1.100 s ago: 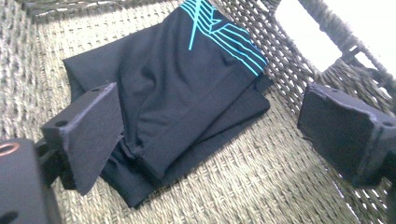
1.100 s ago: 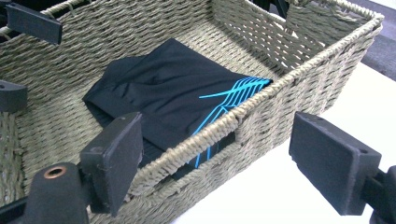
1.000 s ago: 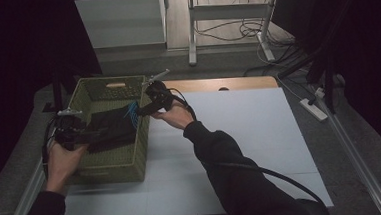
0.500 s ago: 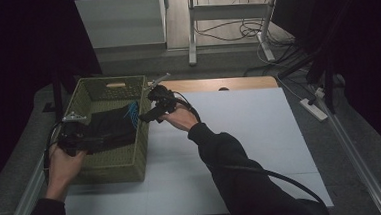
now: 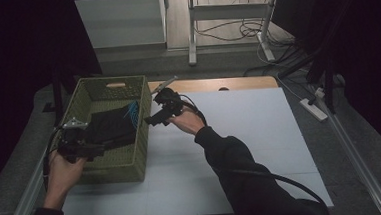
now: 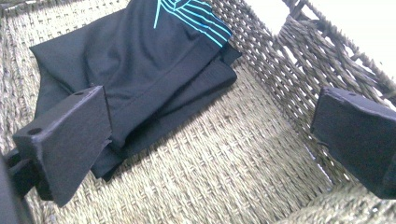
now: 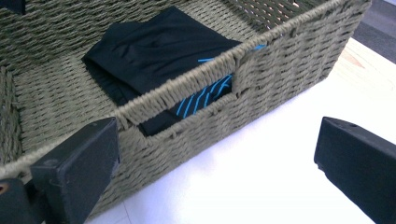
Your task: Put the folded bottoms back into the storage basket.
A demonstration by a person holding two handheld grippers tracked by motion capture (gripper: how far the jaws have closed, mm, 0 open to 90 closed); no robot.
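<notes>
**Folded garment lies in the basket, both grippers empty**

High view: the olive woven rectangular basket (image 5: pixel 131 156) on the white desk (image 5: pixel 241 149) holds a folded black garment with turquoise stripes (image 5: pixel 112 126). The left hand-held gripper (image 5: pixel 88 150) hovers over the basket's near end.

Left gripper view: jaws wide, empty, above the basket floor.

Right gripper view: jaws just opening, wide, nothing between them, outside the basket wall.

- A white table (image 5: pixel 261 148) with a wooden strip (image 5: pixel 212 84) along its far edge.
- A power strip (image 5: pixel 313 109) at the right.
- Cables (image 5: pixel 224 31) on the floor beyond.
- A metal stand (image 5: pixel 192 32), possibly a frame leg.
</notes>
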